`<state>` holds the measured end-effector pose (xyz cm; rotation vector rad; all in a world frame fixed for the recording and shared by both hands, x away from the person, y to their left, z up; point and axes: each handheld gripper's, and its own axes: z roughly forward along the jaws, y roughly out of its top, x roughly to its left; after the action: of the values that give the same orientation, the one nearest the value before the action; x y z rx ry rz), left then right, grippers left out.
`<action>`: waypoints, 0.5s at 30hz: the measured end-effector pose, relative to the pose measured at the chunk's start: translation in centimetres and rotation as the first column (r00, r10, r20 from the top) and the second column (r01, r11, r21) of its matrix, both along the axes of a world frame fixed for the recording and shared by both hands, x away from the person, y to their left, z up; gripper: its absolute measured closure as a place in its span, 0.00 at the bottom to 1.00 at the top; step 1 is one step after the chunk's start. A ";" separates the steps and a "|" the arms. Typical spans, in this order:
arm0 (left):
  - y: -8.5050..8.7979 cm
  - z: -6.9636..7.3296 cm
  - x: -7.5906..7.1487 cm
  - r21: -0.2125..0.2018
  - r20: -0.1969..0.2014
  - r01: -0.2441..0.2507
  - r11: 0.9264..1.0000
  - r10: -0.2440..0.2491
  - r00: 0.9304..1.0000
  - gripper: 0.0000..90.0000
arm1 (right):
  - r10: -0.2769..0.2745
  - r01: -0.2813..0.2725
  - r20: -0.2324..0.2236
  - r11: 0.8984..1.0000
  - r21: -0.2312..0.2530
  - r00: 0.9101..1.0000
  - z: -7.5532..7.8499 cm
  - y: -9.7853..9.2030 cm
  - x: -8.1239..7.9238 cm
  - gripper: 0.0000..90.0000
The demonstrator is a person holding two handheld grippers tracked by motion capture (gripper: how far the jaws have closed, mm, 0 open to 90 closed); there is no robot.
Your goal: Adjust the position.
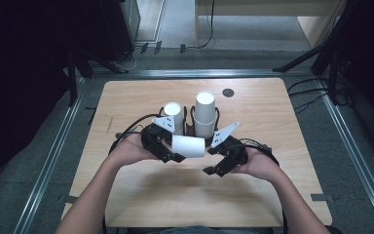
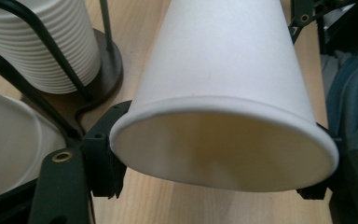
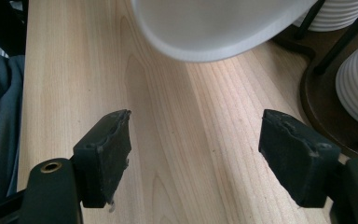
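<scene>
Item 1: paper cup (image 1: 188,146), white, single. Held on its side above the wooden table (image 1: 141,97), just in front of the cup holder; in the high view its narrow base points toward the person's right. In the left gripper view the cup's rolled rim (image 2: 223,109) faces the camera, tapering away from it.

Item 2: left gripper (image 1: 168,148). Jaws closed against opposite sides of the cup near the rim, one black pad showing at each edge of the rim in the left gripper view. Grip looks firm; the cup is clear of the tabletop.

Item 3: right gripper (image 1: 219,163). Jaws spread wide, nothing between them; bare table shows in the gap in the right gripper view. The cup's base (image 3: 214,28) hangs just ahead of and above the jaws, not touching them. Fingers (image 3: 105,154) well short of contact.

Item 4: cup holder (image 1: 190,127), dark wire frame on a round base, mid-table. Holds two stacks of white cups: shorter stack (image 1: 174,117) on the left, taller stack (image 1: 205,113) on the right.

Item 5: small dark disc (image 1: 228,92) set in the table's far side, well apart from the work.

Status, judged: one cup appears to be out of the holder and in hand. Left to do, probably: the right gripper taking or steadying the base end, then setting the cup wherever it is meant to go
</scene>
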<state>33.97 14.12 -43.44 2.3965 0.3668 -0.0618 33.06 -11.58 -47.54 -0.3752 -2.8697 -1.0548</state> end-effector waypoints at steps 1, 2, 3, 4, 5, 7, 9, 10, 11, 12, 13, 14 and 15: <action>0.0 0.1 0.1 0.008 -0.006 0.001 1.000 -0.001 1.000 0.31 | 0.001 -0.001 0.000 1.000 0.000 1.000 0.0 0.0 0.0 0.28; 0.0 0.2 0.2 0.016 0.000 0.003 1.000 -0.003 1.000 0.31 | 0.003 -0.003 0.000 1.000 -0.004 1.000 -0.1 0.0 0.0 0.28; 0.0 0.2 0.2 0.027 0.000 -0.003 1.000 0.003 1.000 0.31 | 0.003 -0.003 0.001 1.000 -0.005 1.000 -0.1 0.1 0.0 0.28; 0.0 0.2 0.3 0.040 0.001 -0.005 0.999 0.005 1.000 0.31 | 0.002 -0.002 0.001 1.000 -0.005 1.000 -0.1 0.1 0.1 0.28; 0.0 0.3 0.4 0.053 0.003 -0.006 0.999 0.006 1.000 0.31 | 0.001 -0.001 0.002 1.000 -0.007 1.000 -0.1 0.1 0.1 0.28; -0.1 0.2 0.5 0.075 0.001 -0.008 0.997 0.008 1.000 0.31 | 0.001 -0.001 0.012 1.000 -0.011 1.000 -0.2 0.1 0.1 0.28; -0.2 0.1 0.5 0.085 -0.011 -0.002 0.996 0.003 1.000 0.31 | 0.004 -0.004 0.015 1.000 -0.024 1.000 -0.3 0.1 0.1 0.28; -0.4 0.0 0.6 0.095 -0.008 0.001 0.996 -0.001 1.000 0.31 | 0.006 -0.005 0.019 1.000 -0.025 1.000 -0.4 0.2 0.0 0.28; -0.5 -0.1 0.6 0.102 -0.010 0.003 0.995 -0.002 1.000 0.31 | 0.009 -0.008 0.023 1.000 -0.030 1.000 -0.4 0.2 0.0 0.28; -0.7 -0.2 0.5 0.118 -0.007 0.007 0.993 -0.006 1.000 0.31 | 0.009 -0.008 0.027 0.999 -0.033 1.000 -0.5 0.2 0.0 0.28; -0.9 -0.3 0.5 0.133 -0.006 0.008 0.991 -0.007 1.000 0.31 | 0.008 -0.007 0.028 0.999 -0.038 1.000 -0.5 0.2 0.0 0.28; -1.0 -0.4 0.5 0.149 -0.003 0.015 0.989 -0.015 1.000 0.31 | 0.008 -0.007 0.031 0.999 -0.039 0.999 -0.5 0.3 0.0 0.28; -1.2 -0.5 0.5 0.153 0.000 0.011 0.988 -0.011 1.000 0.31 | 0.009 -0.008 0.038 0.999 -0.040 0.999 -0.5 0.3 0.0 0.28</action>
<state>34.45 12.96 -43.96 2.5501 0.3697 -0.0395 33.05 -11.28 -48.04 -0.3489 -2.9273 -1.0152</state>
